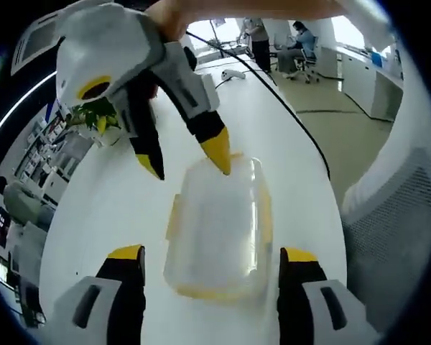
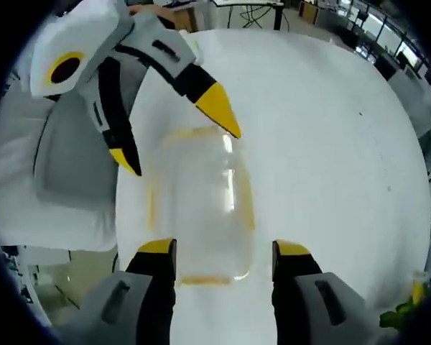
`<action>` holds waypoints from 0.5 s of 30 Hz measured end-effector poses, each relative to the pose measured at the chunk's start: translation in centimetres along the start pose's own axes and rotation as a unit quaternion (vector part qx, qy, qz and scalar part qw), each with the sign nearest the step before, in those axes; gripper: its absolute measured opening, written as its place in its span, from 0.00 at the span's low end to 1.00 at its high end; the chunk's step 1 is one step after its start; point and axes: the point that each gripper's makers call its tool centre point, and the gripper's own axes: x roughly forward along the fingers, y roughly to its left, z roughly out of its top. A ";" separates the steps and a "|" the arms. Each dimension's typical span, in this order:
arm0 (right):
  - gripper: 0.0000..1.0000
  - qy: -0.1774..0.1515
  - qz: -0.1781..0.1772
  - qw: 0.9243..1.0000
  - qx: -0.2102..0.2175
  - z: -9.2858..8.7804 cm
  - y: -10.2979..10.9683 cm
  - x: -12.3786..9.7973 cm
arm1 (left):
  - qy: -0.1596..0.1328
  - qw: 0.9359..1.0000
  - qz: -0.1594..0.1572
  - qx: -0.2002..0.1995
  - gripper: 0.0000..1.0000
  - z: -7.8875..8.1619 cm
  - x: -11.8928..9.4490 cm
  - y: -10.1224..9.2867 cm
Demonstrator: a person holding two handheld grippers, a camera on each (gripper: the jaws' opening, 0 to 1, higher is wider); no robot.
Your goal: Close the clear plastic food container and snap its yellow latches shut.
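The clear plastic food container (image 1: 217,230) lies on the white table (image 1: 100,208), its lid resting on top and yellow latches (image 1: 266,215) along its sides. My left gripper (image 1: 212,254) is open, its jaws standing either side of the container's near end. My right gripper (image 1: 185,162) reaches in from the far side, open, one yellow fingertip (image 1: 219,152) on the lid's far edge. In the right gripper view the container (image 2: 201,208) sits between my right gripper's (image 2: 223,249) open jaws, and my left gripper (image 2: 176,140) hangs open over its far end.
A grey mesh chair (image 1: 395,223) stands at the table's edge (image 2: 79,165). A small green plant (image 1: 93,118) sits on the table, and a black cable (image 1: 287,108) runs along it. People sit at desks far behind (image 1: 302,43).
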 end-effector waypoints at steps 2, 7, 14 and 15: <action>0.55 0.004 -0.003 1.000 -0.001 -0.4 0.1 0.0 | 0.011 1.000 -0.015 0.010 0.80 -0.5 -0.2 0.1; 0.58 0.010 -0.007 1.000 -0.005 -1.4 0.6 0.0 | 0.009 0.999 -0.051 0.008 0.83 -0.4 -0.3 0.1; 0.68 0.031 0.000 0.999 -0.013 -2.9 1.3 1.4 | 0.038 0.997 -0.065 0.026 0.82 -1.5 1.5 0.1; 0.69 0.031 -0.001 0.999 -0.012 -2.9 1.4 1.5 | 0.042 0.996 -0.068 0.025 0.82 -1.6 1.8 0.0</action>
